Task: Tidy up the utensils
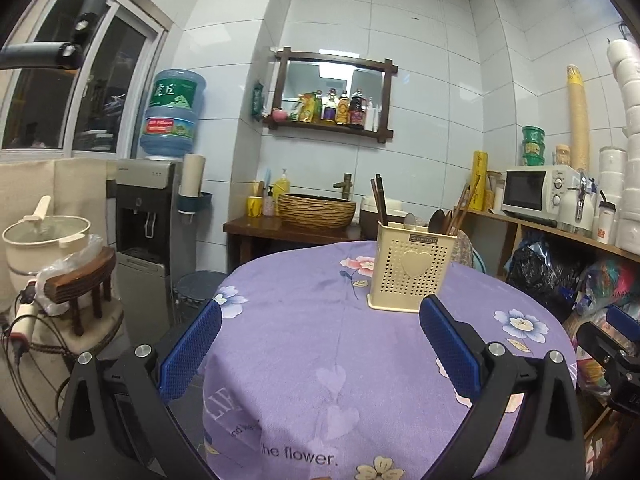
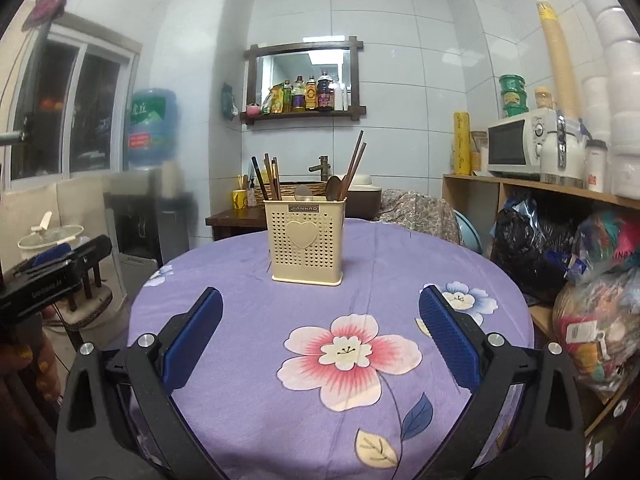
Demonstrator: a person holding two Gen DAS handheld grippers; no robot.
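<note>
A cream perforated plastic utensil holder (image 2: 307, 240), holding dark wooden chopsticks (image 2: 269, 178) and spoons (image 2: 333, 188), stands on the purple floral-clothed worktop (image 2: 360, 272); the left hand-held gripper (image 1: 320, 344) and right hand-held gripper (image 2: 320, 340) gape, empty.

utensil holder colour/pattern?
Cream utensil holder, perforated with small holes, a raised heart on its front. Clearest in the right wrist view.

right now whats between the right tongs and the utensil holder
Only bare purple tablecloth lies between the open right tongs and the cream utensil holder, as the right wrist view shows.
</note>
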